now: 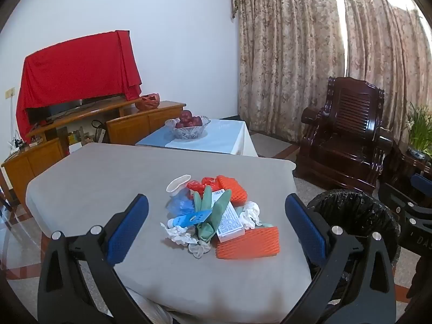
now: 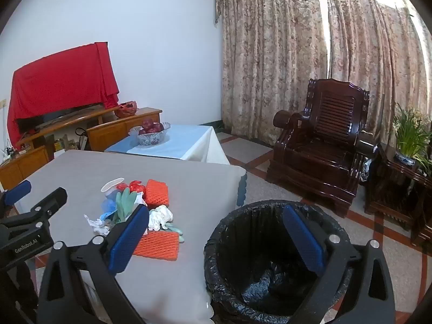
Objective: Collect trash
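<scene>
A heap of trash [image 1: 216,216] lies on the grey table [image 1: 108,178]: orange foam nets [image 1: 248,244], a white carton [image 1: 229,220], green gloves, crumpled tissues, a blue tube, a red bag and a white cup. My left gripper [image 1: 216,224] is open and empty, hovering short of the heap. My right gripper [image 2: 216,233] is open and empty above the black-lined bin [image 2: 243,264], which stands at the table's right edge. The heap [image 2: 140,210] shows left of it. The bin [image 1: 356,216] also shows in the left wrist view.
A small white-clothed table [image 1: 221,137] with a glass fruit bowl [image 1: 187,127] stands behind. A dark wooden armchair [image 2: 321,140] is at right, with a plant stand [image 2: 399,178] beside it. A wooden TV cabinet [image 1: 81,135] under a red cloth stands at left.
</scene>
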`<state>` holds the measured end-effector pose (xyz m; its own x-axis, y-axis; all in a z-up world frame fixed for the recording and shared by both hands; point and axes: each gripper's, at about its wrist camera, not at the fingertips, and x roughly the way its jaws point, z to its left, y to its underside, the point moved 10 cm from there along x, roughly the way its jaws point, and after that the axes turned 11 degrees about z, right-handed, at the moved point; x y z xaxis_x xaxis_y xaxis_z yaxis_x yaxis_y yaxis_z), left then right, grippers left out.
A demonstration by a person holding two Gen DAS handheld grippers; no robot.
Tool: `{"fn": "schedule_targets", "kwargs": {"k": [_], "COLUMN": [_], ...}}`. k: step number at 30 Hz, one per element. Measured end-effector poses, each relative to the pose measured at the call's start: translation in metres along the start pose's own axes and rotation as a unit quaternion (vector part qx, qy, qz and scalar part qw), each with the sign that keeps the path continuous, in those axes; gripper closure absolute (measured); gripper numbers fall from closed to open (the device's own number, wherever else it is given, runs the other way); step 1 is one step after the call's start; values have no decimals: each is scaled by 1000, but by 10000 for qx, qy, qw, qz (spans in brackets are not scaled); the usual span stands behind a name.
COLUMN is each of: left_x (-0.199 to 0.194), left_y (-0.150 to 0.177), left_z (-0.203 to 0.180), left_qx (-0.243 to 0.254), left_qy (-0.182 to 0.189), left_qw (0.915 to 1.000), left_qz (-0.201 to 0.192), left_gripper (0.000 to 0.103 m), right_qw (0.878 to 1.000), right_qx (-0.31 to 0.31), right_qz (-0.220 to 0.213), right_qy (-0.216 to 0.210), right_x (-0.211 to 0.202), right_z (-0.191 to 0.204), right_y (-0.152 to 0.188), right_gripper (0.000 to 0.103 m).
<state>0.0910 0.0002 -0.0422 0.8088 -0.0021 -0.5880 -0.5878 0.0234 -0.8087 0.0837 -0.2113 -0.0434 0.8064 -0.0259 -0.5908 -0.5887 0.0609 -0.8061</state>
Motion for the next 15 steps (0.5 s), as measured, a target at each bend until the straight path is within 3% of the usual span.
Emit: {"fn": "schedule_targets", "kwargs": {"k": [15], "left_x": [5], "left_y": [-4], "left_z": [5], "left_qx": [39], "left_qy": [-48], "left_qw": [10000], "left_qz": [-35], "left_gripper": [5], "right_qw": [10000], "right_qx": [-15], "right_qz": [-5], "right_qy": [18], "right_x": [1], "right_z": [0], "right_y": [0], "right_gripper": [6]}}
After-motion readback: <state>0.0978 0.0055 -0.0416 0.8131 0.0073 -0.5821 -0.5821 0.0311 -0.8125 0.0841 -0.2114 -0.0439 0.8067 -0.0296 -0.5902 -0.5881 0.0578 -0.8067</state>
